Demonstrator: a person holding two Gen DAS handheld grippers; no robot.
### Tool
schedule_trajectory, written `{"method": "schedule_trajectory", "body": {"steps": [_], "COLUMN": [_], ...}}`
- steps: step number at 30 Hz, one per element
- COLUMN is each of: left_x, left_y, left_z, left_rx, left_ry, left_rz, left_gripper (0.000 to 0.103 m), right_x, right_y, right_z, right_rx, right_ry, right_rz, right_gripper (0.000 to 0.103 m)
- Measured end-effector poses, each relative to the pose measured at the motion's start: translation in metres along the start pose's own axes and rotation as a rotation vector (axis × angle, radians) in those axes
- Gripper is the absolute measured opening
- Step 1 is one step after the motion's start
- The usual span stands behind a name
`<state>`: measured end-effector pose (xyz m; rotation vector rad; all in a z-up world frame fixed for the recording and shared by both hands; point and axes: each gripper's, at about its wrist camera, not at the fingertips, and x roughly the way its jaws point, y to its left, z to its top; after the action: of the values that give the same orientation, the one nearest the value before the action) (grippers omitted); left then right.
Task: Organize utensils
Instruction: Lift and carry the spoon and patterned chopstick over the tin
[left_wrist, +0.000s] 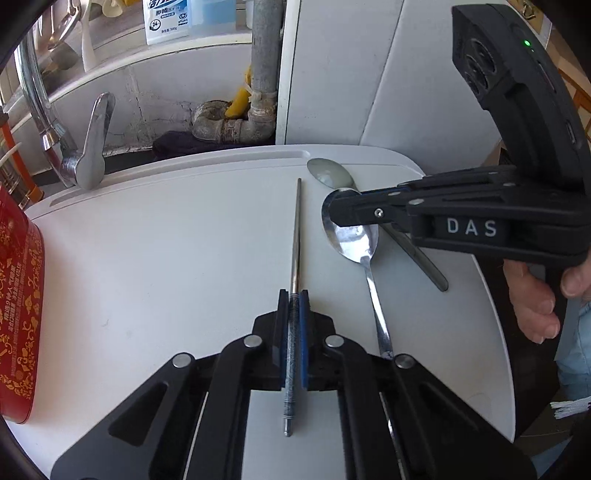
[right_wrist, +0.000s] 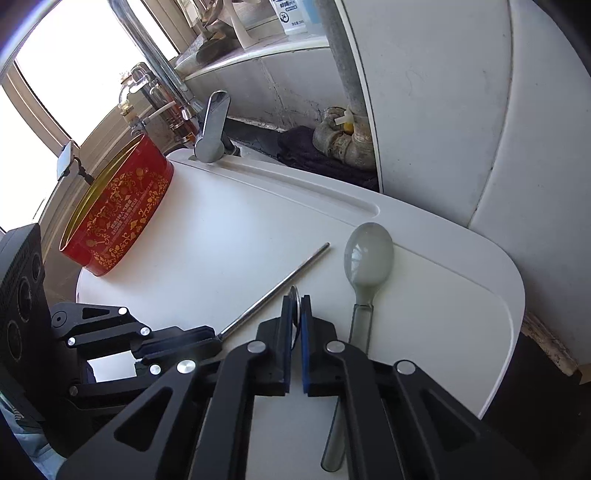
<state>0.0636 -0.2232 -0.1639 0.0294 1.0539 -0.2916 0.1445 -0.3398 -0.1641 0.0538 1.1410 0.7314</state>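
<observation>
Both tools are down on the white desk (left_wrist: 147, 240) and both have something pinched. The left hand-held gripper (left_wrist: 293, 306) is closed tight on the patterned handle end of a metal chopstick (left_wrist: 295, 236), whose long axis runs straight ahead of the jaws, in line with the fingers, its thin tip pointing away toward the back edge of the desk and its butt end trailing back under the tool. The right hand-held gripper (right_wrist: 295, 314) is closed on the bowl of a steel spoon (left_wrist: 354, 236); seen from the left camera, it comes in from the side, across the spoon, so the spoon's handle runs off roughly at right angles to its fingers, back toward the left tool. In its own view only a sliver of the bowl's rim shows between the blue pads (right_wrist: 286, 325). A grey translucent spoon (right_wrist: 367, 258) lies free just to the right of the right gripper, roughly parallel to its fingers, bowl away. The red tin (right_wrist: 118, 214), open at the top, sits off to the left of both tools, and the left one is clearly the nearer to it. I would judge the tin the likely destination, so the chopstick has the shorter carry, while the spoon must travel across the desk past the left tool.
</observation>
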Motion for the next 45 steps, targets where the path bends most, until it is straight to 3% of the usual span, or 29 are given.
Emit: {"method": "schedule_trajectory", "body": {"steps": [5,14,22,29,37,45], "left_x": [-0.01,-0.078,-0.15,-0.212,-0.22,-0.226], "left_y": [0.015,0.036,0.089,0.168,0.271,0.354], "left_z": [-0.005,-0.023,-0.05,-0.064,-0.046,-0.035], "left_rx": [-0.071,-0.096,-0.202,-0.274,-0.229,-0.24], "left_ry": [0.014,-0.086,-0.18,-0.286,-0.353,-0.37], "left_rz": [-0.017,-0.011,0.08,0.136,-0.001,-0.059], "left_gripper": [0.005,0.005,0.005,0.005,0.005,0.005], "right_x": [-0.032,-0.089,-0.097,-0.094,-0.061,-0.023], "right_y": [0.001,0.031,0.092,0.159,0.245,0.305], "right_z": [-0.012,-0.041,-0.031,0.0,0.057,0.127], "right_rx": [0.067,0.12,0.051,0.025,0.078,0.085], "right_ry": [-0.072,-0.185,-0.248,-0.318,-0.406,-0.423], "right_rz": [-0.034,-0.04,0.02,0.04,-0.06,-0.158], "right_gripper": [0.004,0.004,0.004,0.004,0.004,0.004]}}
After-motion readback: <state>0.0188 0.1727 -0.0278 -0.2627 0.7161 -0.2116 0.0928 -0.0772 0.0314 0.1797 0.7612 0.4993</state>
